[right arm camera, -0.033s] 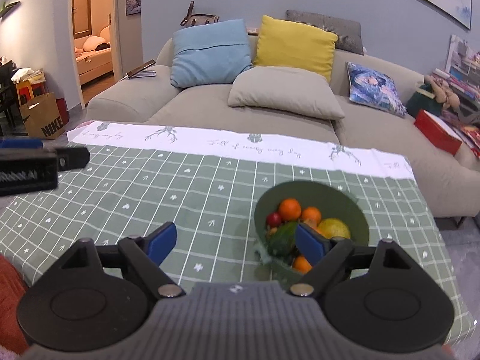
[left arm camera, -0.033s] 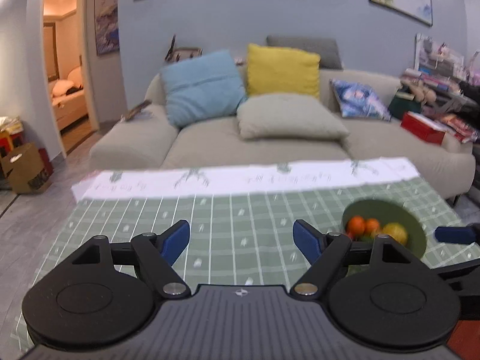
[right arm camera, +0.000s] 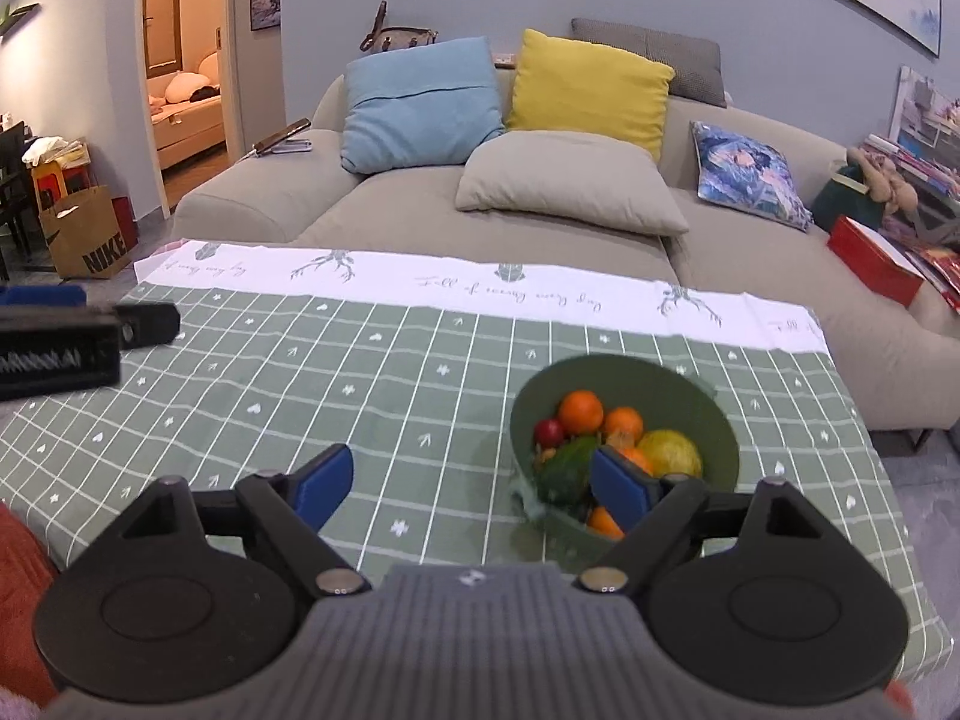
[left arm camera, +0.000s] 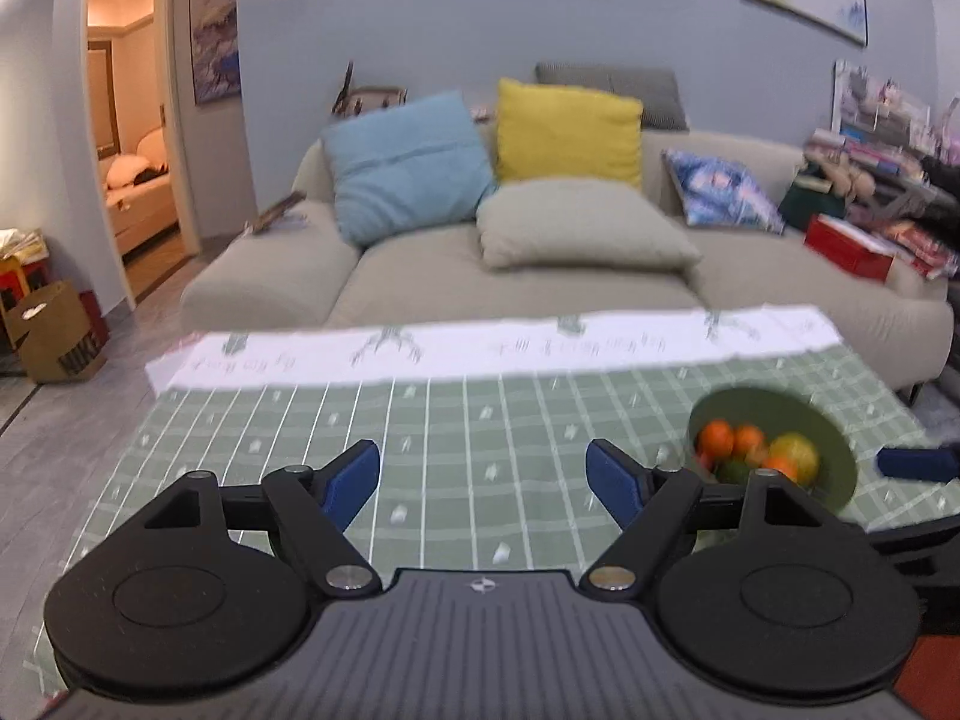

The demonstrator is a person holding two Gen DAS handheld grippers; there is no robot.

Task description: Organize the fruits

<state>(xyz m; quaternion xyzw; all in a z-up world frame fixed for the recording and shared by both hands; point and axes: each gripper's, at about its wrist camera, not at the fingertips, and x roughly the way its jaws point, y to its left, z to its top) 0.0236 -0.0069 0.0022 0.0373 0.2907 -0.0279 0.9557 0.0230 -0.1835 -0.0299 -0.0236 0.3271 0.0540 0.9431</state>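
1. Fruits [right arm camera: 606,438]: we log them piled in the green bowl [right arm camera: 723,420] near the table's [right arm camera: 360,372] right edge; the cucumber's long axis slants.
2. Left gripper [left arm camera: 483,474]: jaws apart, empty.
3. Right gripper [right arm camera: 471,480]: jaws apart, empty.

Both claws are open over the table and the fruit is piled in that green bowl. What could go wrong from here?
The green bowl sits near the tablecloth's right edge, so a nudge from the open right gripper might push it toward the drop. The fruit is heaped: an orange rests high on the pile, so pulling out the dark green fruit below may roll others out. The loose cloth could also slide under the bowl.
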